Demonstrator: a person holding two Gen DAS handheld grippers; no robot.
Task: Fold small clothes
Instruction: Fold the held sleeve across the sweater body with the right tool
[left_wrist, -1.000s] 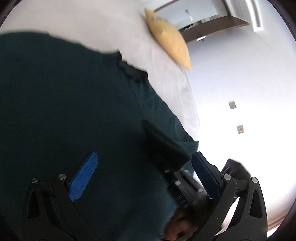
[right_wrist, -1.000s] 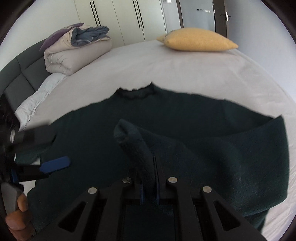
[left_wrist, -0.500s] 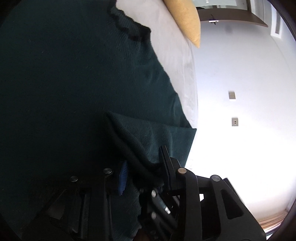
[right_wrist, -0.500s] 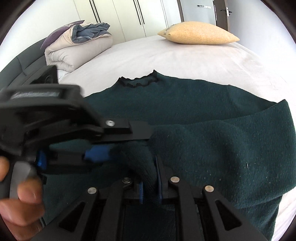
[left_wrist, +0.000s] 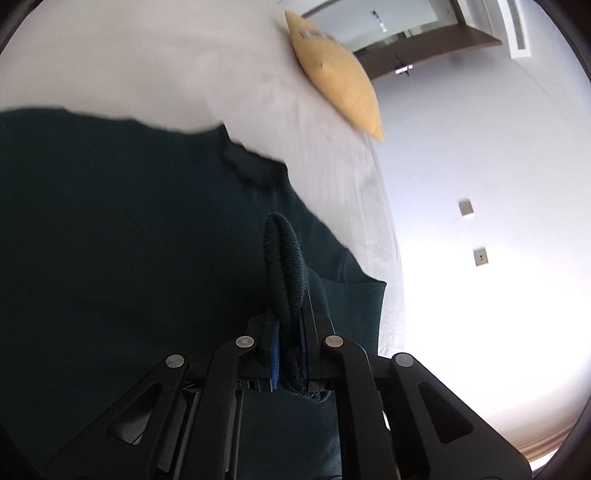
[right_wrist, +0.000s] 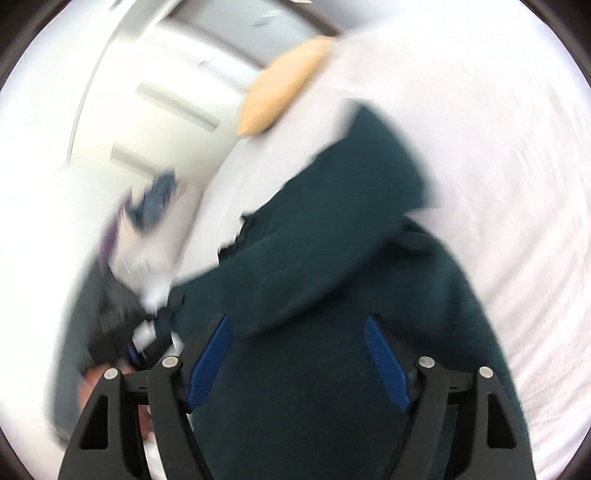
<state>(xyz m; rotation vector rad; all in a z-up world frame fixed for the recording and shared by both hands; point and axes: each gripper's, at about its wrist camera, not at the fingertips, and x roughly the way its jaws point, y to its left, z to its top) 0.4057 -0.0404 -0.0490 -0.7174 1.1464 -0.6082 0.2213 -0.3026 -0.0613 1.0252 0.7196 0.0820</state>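
Observation:
A dark green knitted sweater (left_wrist: 110, 258) lies spread on a white bed (left_wrist: 184, 66), its neck opening toward the far side. My left gripper (left_wrist: 290, 332) is shut on a pinched-up fold of the sweater (left_wrist: 284, 258), which stands up between the blue pads. In the right wrist view, which is blurred by motion, my right gripper (right_wrist: 299, 358) is open and empty just above the sweater (right_wrist: 332, 295). The left gripper and the hand holding it show at the left of that view (right_wrist: 129, 339).
A yellow pillow (left_wrist: 336, 77) lies at the far side of the bed, also in the right wrist view (right_wrist: 280, 85). A folded duvet pile (right_wrist: 155, 221) sits beyond the sweater. The bed edge and a white wall (left_wrist: 480, 184) are to the right.
The fold passed from my right gripper to my left: the left closed on it, the right opened, let go and swung away quickly. One second ago the left was open.

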